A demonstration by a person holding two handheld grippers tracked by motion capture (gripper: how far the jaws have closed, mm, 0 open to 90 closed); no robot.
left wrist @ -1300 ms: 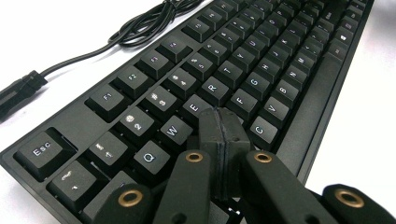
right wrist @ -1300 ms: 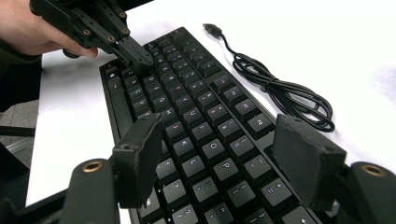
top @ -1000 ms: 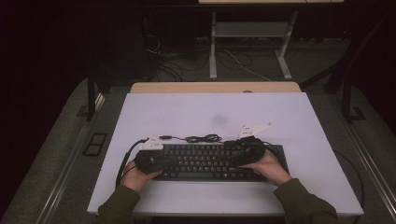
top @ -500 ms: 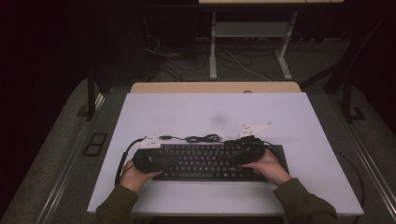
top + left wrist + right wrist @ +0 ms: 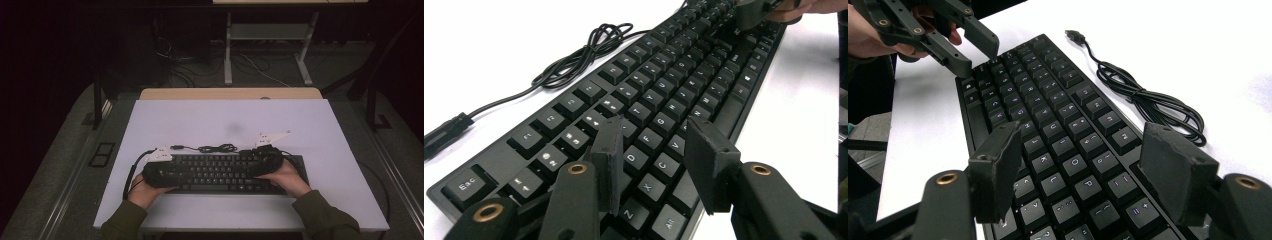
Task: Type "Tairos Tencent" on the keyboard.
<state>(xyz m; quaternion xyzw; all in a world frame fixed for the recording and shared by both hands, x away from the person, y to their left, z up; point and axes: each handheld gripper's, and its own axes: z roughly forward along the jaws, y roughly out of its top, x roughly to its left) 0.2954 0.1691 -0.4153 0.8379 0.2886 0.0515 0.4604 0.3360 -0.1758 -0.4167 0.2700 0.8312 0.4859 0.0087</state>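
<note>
A black keyboard (image 5: 225, 172) lies flat on the white table (image 5: 225, 120), near its front edge. Its black cable (image 5: 215, 148) is coiled just behind it, with the plug end (image 5: 1075, 35) loose on the table. My left gripper (image 5: 654, 131) hovers over the keys at the keyboard's left end (image 5: 170, 172). Its jaws have just been opening and nothing is between them. My right gripper (image 5: 1083, 134) hangs over the keys at the right end (image 5: 256, 162), jaws apart and empty. Each gripper view shows the other gripper far off: the right gripper (image 5: 756, 10) and the left gripper (image 5: 975, 50).
The table's front edge runs just below the person's hands (image 5: 145, 192). The white top behind the keyboard is bare apart from a faint grey smudge (image 5: 234, 127). Beyond the table are a wooden edge (image 5: 230, 93), a metal frame (image 5: 270, 35) and floor cables.
The left hand has shifted slightly at the keyboard's left end. The right hand and the keyboard have stayed in place.
</note>
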